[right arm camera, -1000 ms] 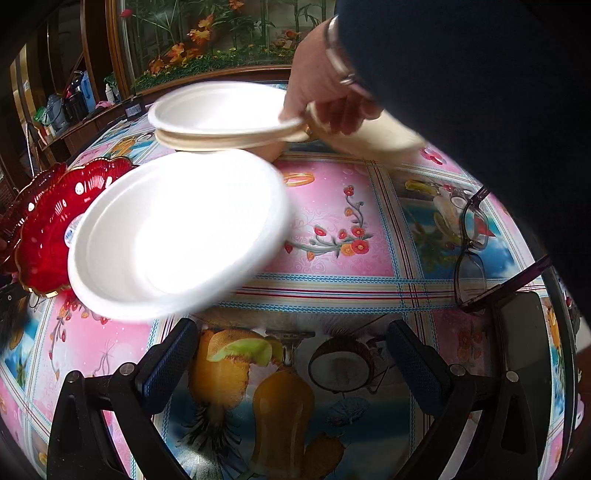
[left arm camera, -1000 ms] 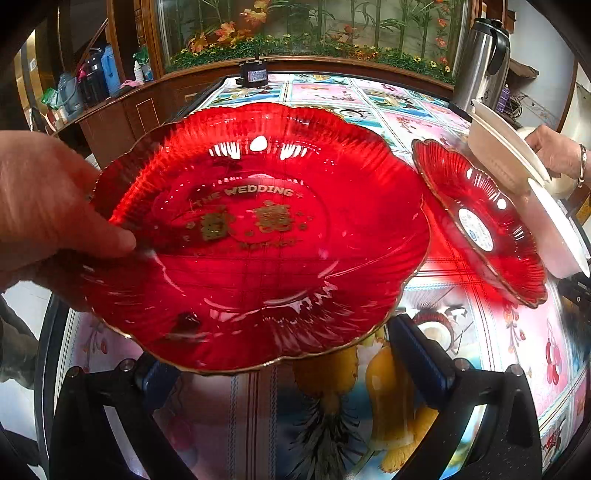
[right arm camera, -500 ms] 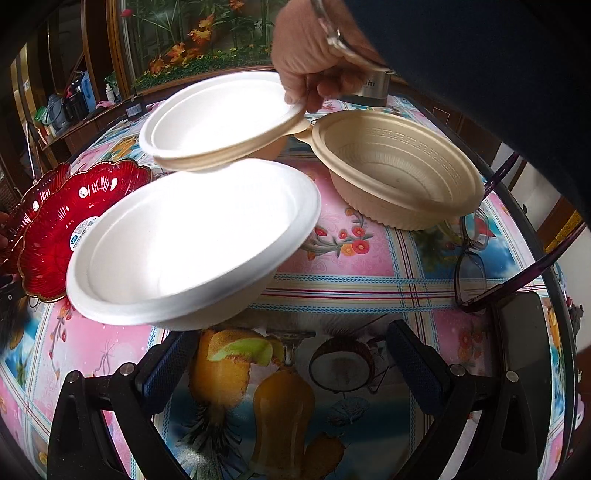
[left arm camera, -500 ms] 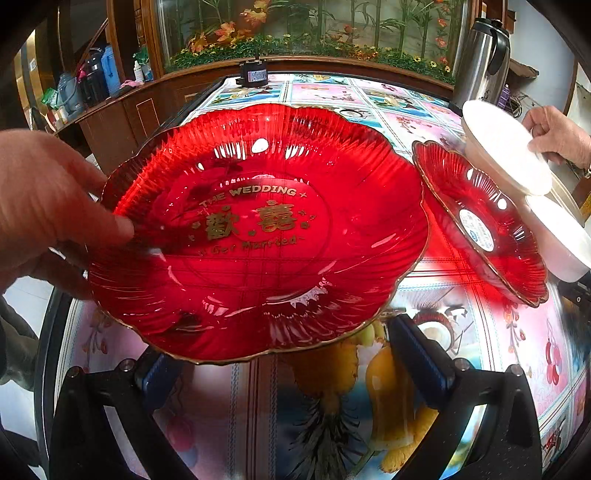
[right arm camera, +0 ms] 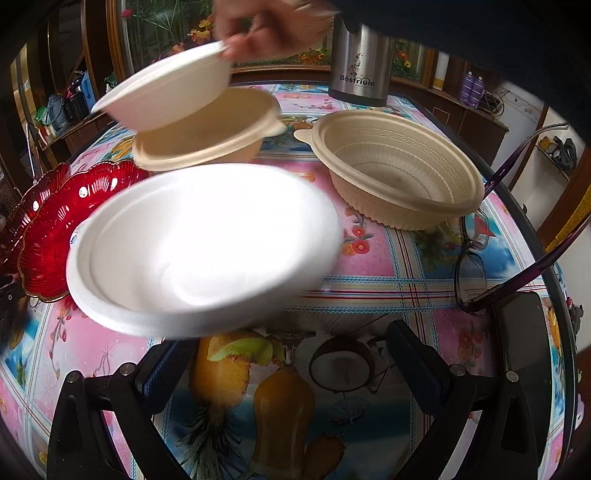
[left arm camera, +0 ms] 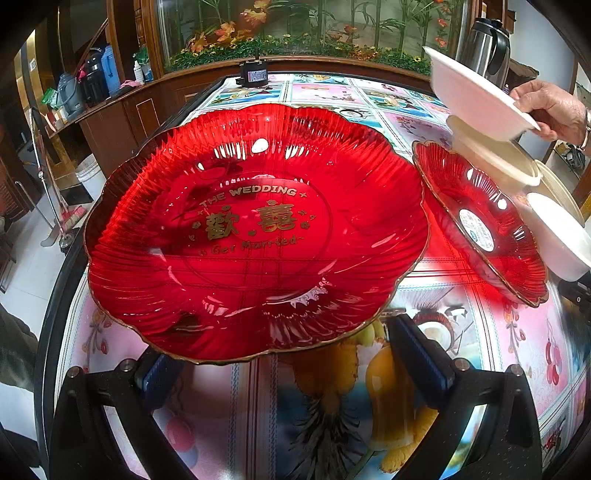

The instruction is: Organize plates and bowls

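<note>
A large red glass plate (left arm camera: 258, 229) with gold "THE WEDDING" lettering fills the left wrist view. Its near rim lies over the left fingertip of my left gripper (left arm camera: 280, 350), whose jaws stand wide apart. A smaller red plate (left arm camera: 480, 225) lies to its right. In the right wrist view a blurred white bowl (right arm camera: 203, 247) sits tilted just ahead of my right gripper (right arm camera: 288, 343), which is open; the bowl's rim hides its left fingertip. A person's hand (right arm camera: 266, 33) holds a second white bowl (right arm camera: 166, 96) tilted over a beige bowl (right arm camera: 207, 136). Another beige bowl (right arm camera: 399, 170) stands to the right.
The flowered table (left arm camera: 258, 406) ends in a black rim at the left. A steel thermos (right arm camera: 362, 62) stands at the back, with a planter behind it. Glasses (right arm camera: 476, 258) and a dark flat device (right arm camera: 528, 350) lie at the right edge.
The hand that held the large red plate at its left rim is gone. The other hand has raised and tilted its white bowl off the beige bowl, uncovering the second beige bowl.
</note>
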Motion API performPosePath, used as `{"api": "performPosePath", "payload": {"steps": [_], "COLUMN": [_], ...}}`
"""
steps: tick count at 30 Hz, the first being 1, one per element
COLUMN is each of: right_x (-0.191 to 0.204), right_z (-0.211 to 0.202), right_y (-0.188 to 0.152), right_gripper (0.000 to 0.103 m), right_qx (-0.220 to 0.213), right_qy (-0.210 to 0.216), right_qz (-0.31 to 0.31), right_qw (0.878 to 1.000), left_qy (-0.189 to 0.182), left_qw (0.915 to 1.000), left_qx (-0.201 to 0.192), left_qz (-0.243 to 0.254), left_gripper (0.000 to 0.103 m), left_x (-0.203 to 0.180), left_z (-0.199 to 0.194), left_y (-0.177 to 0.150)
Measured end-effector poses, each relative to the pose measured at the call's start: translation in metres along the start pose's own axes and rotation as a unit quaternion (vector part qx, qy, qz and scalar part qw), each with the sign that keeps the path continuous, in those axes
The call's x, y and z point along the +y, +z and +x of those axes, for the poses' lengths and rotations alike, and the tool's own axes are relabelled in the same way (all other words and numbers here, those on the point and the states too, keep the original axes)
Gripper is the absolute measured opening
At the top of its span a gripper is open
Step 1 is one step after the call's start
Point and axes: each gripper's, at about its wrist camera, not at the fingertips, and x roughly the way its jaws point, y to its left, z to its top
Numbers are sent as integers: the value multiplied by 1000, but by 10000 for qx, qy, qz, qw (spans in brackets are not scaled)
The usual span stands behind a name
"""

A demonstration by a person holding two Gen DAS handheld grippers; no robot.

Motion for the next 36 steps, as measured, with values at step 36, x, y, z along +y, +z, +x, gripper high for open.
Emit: {"api": "performPosePath", "payload": {"steps": [36], "right_x": [0], "right_z": [-1], "right_y": [-1], "right_gripper": [102], "right_qx": [-1], "right_qy": [1], "right_qz": [0], "right_qw": [10000], "left_qy": [282], "left_qw": [9989], "left_qx": [-35], "left_qz": [-374], "left_gripper": [103], "left_x": [-3], "left_z": [0], "left_y": [1]}}
